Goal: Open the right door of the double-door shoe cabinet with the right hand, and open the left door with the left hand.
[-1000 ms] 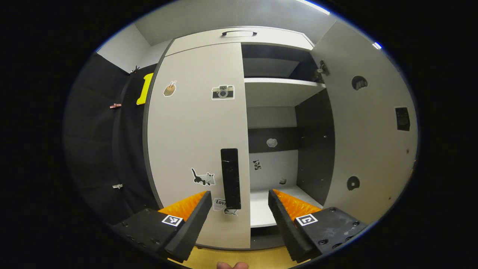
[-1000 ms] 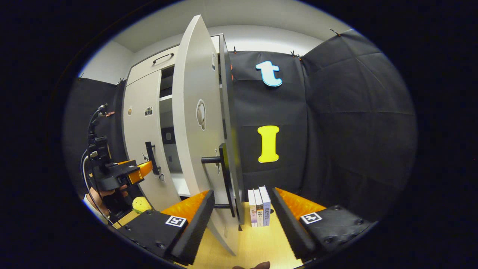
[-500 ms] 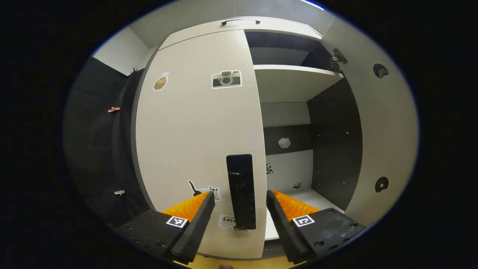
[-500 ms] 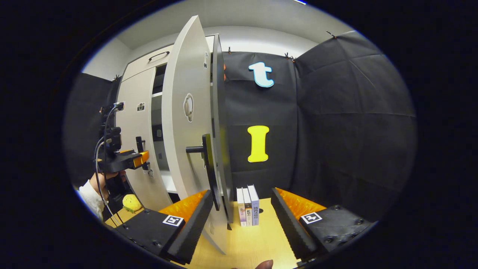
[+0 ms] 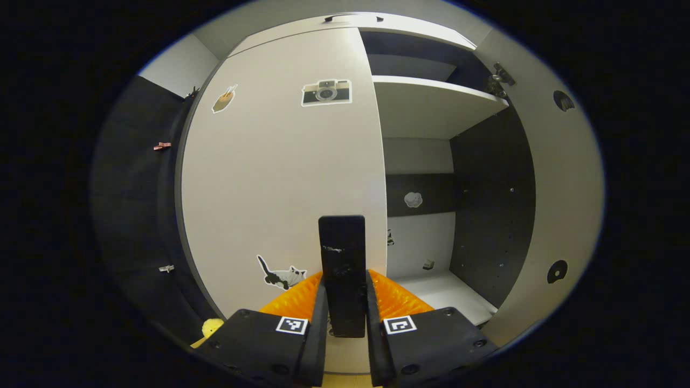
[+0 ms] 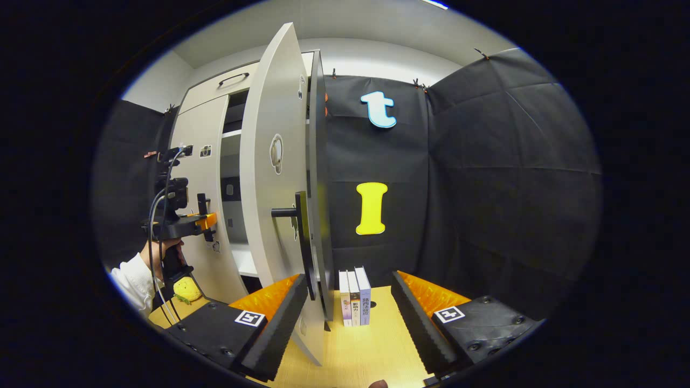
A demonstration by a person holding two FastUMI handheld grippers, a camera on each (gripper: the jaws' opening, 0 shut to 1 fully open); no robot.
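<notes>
In the left gripper view the cabinet's left door (image 5: 280, 172), pale with stickers, is closed, and its black bar handle (image 5: 342, 264) stands upright between the fingers of my left gripper (image 5: 342, 310), which is shut on it. The right door (image 5: 560, 178) is swung wide, showing the shelves (image 5: 431, 102) inside. In the right gripper view the right door (image 6: 275, 178) stands open edge-on, its black handle (image 6: 301, 242) sticking out. My right gripper (image 6: 345, 318) is open below it, holding nothing. The left gripper (image 6: 202, 221), held by a hand (image 6: 161, 250), shows at the left door's handle.
Three books (image 6: 354, 297) stand upright on the wooden floor (image 6: 372, 350) beside the open right door. A yellow plush toy (image 6: 186, 290) lies low near the person's sleeve (image 6: 129, 280). Black cloth walls (image 6: 485, 188) close the booth to the right and behind.
My left gripper moved up to the left door's handle and closed on it. The right gripper stayed open and shifted only slightly near the open right door.
</notes>
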